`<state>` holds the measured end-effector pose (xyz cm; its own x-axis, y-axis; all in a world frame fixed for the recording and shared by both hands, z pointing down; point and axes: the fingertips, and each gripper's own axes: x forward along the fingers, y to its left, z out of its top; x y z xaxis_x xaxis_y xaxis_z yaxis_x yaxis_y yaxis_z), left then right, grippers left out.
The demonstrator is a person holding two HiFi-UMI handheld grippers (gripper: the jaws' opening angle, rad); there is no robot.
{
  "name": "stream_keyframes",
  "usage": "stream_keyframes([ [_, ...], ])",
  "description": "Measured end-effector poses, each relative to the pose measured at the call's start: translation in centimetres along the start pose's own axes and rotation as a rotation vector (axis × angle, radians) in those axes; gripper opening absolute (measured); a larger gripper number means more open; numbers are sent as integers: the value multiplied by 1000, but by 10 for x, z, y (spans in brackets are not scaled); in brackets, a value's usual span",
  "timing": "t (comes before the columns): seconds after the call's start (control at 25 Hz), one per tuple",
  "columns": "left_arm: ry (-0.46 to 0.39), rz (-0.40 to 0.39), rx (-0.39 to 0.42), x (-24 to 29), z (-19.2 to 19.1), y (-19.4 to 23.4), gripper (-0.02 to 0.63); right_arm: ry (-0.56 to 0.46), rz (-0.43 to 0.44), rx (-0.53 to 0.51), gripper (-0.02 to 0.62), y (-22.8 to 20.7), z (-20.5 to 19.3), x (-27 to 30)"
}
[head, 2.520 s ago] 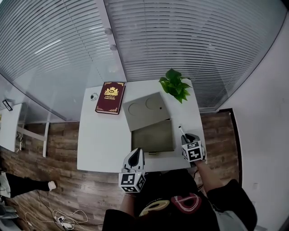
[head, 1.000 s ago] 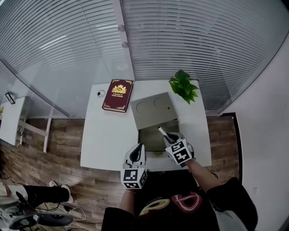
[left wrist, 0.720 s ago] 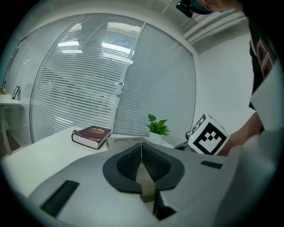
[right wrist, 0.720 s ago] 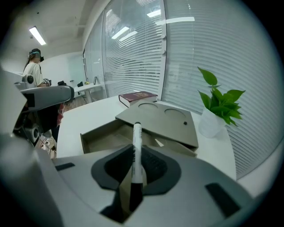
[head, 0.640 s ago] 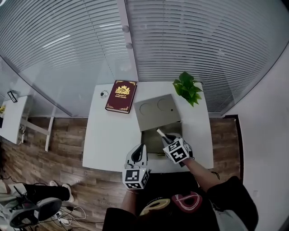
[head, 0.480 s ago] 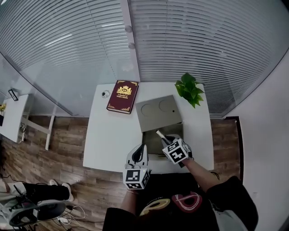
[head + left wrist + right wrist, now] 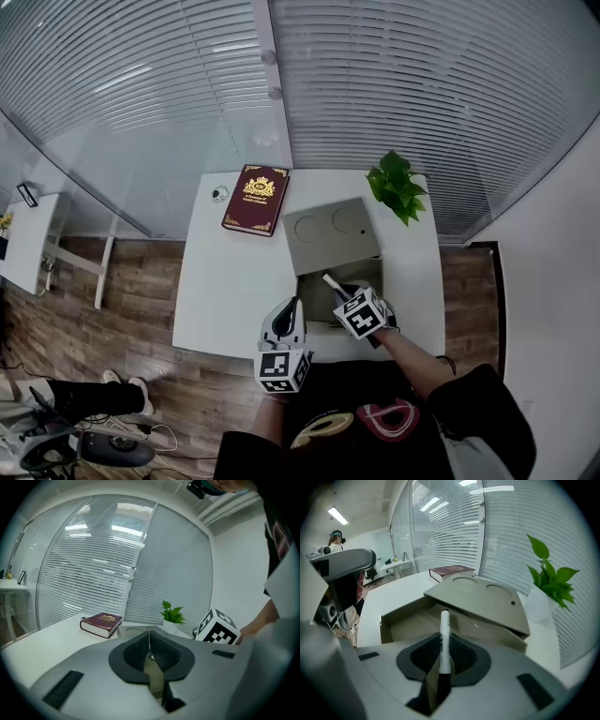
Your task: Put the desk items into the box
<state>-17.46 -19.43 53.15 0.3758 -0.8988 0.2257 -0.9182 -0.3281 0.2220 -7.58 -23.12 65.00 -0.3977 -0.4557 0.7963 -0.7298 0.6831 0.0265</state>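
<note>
Right gripper [image 7: 345, 296] has come from right of the box [image 7: 314, 298] to over it, fingers [image 7: 461, 657] clamped on the marker [image 7: 444, 634], long axis tipped down into the box. Left gripper [image 7: 150, 656]: fingers together, empty, at the box's near-left.

box [image 7: 331, 235] 1 | marker [image 7: 444, 631] 1 | book [image 7: 255, 199] 1 | potted plant [image 7: 397, 186] 1 | desk [image 7: 225, 281] 1
</note>
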Motion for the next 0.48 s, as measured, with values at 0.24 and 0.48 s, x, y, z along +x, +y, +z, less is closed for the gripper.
stream_keyframes([
  [0.24, 11, 10, -9, 0, -2, 5, 20, 23, 1, 3, 72, -1, -4, 7],
  [0.48, 23, 19, -18, -1, -7, 7, 20, 38, 6, 6, 72, -1, -6, 10],
])
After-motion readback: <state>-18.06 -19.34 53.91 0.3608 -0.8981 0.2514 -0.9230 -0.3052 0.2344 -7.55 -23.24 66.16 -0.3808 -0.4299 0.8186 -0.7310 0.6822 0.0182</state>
